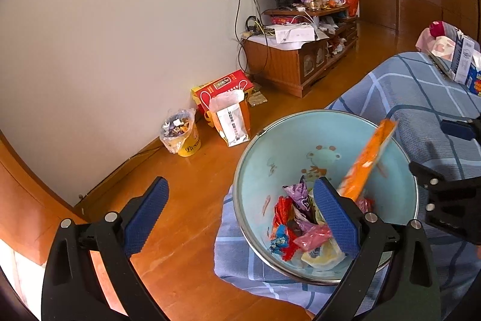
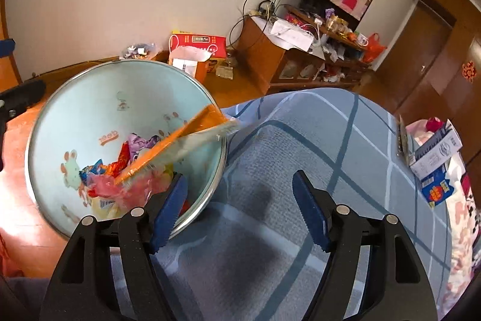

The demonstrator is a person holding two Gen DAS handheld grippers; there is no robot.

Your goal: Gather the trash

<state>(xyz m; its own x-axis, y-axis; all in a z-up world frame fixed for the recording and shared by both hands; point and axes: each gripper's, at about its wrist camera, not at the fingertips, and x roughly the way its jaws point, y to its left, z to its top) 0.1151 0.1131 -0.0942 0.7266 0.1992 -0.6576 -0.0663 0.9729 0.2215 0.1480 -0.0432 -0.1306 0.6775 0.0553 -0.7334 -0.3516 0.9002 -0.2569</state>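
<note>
My left tool point(image 1: 240, 212) has its blue pads spread wide apart with nothing between them; one pad hangs over the wooden floor point(image 1: 186, 176) and the other sits in front of the pale blue basin point(image 1: 300, 134). My right tool point(image 2: 239, 209) is likewise wide open and empty, one pad overlapping the basin's point(image 2: 90, 89) metal rim, the other over the blue checked cover point(image 2: 330, 140) that the basin rests on. The basin is tilted toward me and has cartoon animals printed on its inner wall. In its bottom lies a heap of crumpled wrappers point(image 1: 297, 227) in red, purple, blue, pink and yellow. A long orange packet point(image 1: 369, 158) stands slanted in the basin, its lower end down among the wrappers and its upper end reaching up to the rim; in the right wrist view the packet point(image 2: 180, 143) looks blurred, with a clear, greenish edge beside the orange. In the left wrist view my right tool shows at the right edge, just beside the basin. Across the floor against the wall stand a yellow bucket point(image 1: 188, 145) lined with a plastic bag and full of scraps, a white paper bag point(image 1: 233, 122) and a red box point(image 1: 222, 84). Farther along is a cluttered wooden cabinet point(image 1: 288, 65).
</note>
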